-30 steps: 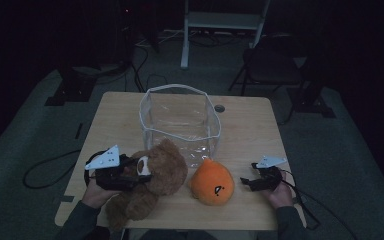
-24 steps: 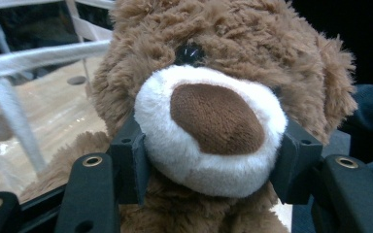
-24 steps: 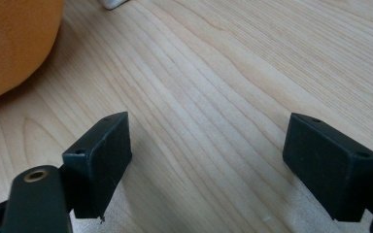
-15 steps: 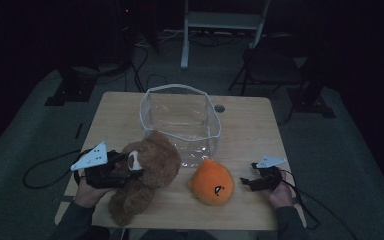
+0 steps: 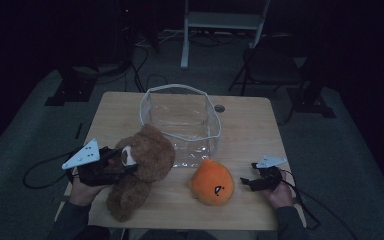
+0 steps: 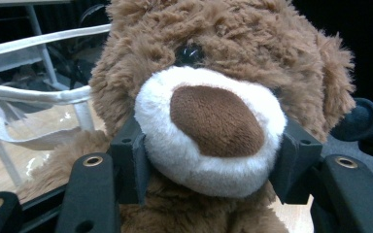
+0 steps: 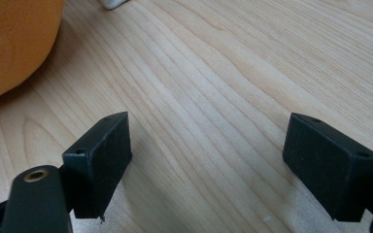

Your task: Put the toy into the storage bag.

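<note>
The left gripper (image 6: 209,160) pinches the teddy bear (image 5: 142,165) by its muzzle (near the table's (image 5: 250,125) left edge, apparently lifted); the right gripper (image 7: 209,165) stands wide beside the orange toy (image 5: 211,182).

my left gripper (image 5: 122,167) sits at the table's left edge, held level in my left hand (image 5: 82,189), pointing right, its jaws clamped on the teddy bear's (image 6: 213,73) muzzle from both sides. my right gripper (image 5: 245,181) rests low over the wood at the right, pointing left from my right hand (image 5: 280,192), jaws spread wide with nothing between them.
</note>
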A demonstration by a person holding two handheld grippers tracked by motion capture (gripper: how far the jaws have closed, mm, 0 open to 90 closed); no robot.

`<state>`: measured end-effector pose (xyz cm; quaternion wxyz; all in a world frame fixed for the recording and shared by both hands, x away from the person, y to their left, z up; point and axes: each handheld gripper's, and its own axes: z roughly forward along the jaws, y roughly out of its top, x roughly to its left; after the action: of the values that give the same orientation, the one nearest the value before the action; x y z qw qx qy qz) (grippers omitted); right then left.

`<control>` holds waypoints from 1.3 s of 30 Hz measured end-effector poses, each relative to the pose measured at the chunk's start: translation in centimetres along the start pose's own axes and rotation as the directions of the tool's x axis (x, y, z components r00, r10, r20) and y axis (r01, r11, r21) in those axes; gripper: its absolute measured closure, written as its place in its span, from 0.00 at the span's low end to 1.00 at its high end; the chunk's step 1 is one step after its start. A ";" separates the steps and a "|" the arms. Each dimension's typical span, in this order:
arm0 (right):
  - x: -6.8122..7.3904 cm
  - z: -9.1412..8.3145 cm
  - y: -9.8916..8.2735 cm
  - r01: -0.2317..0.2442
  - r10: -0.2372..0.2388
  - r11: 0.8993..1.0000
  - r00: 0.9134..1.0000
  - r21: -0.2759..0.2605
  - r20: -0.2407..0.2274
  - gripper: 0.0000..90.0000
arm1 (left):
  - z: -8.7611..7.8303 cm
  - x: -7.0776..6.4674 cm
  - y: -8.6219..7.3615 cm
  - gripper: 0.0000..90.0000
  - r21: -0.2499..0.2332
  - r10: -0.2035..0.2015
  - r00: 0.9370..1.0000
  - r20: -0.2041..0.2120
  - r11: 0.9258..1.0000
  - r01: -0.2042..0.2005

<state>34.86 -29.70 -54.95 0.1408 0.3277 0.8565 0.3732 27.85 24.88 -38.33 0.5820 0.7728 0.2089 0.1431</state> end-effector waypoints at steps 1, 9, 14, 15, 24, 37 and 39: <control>0.0 0.0 0.0 0.000 0.000 1.000 1.000 0.000 0.000 0.19 | -0.1 0.1 0.1 0.47 -0.002 0.002 1.000 -0.006 1.000 -0.002; 0.0 0.0 0.0 0.000 0.000 1.000 1.000 0.001 0.000 0.19 | -0.8 0.3 0.5 0.47 -0.021 -0.001 0.999 -0.042 1.000 0.000; 0.0 0.0 0.0 0.000 0.000 1.000 1.000 0.000 0.000 0.19 | -1.1 0.5 0.8 0.47 -0.022 -0.003 0.998 -0.056 1.000 0.002; 0.0 0.0 0.0 0.000 0.000 1.000 1.000 0.000 0.000 0.19 | -1.1 0.5 0.9 0.47 -0.022 -0.002 0.998 -0.059 1.000 0.001; 0.0 0.0 0.0 -0.001 0.001 1.000 1.000 0.000 0.001 0.19 | -1.1 0.9 1.4 0.47 -0.017 -0.007 0.997 -0.075 1.000 0.006; 0.0 0.0 0.0 -0.001 0.001 1.000 1.000 0.000 0.002 0.19 | -1.4 1.5 2.1 0.47 -0.003 -0.008 0.994 -0.112 1.000 0.008; 0.0 0.0 0.0 -0.001 0.001 1.000 1.000 0.000 0.001 0.19 | -1.4 1.6 2.2 0.47 -0.004 -0.009 0.993 -0.116 1.000 0.009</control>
<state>34.85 -29.70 -54.95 0.1413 0.3282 0.8563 0.3729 28.97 26.34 -35.87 0.5710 0.7611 0.2456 0.1854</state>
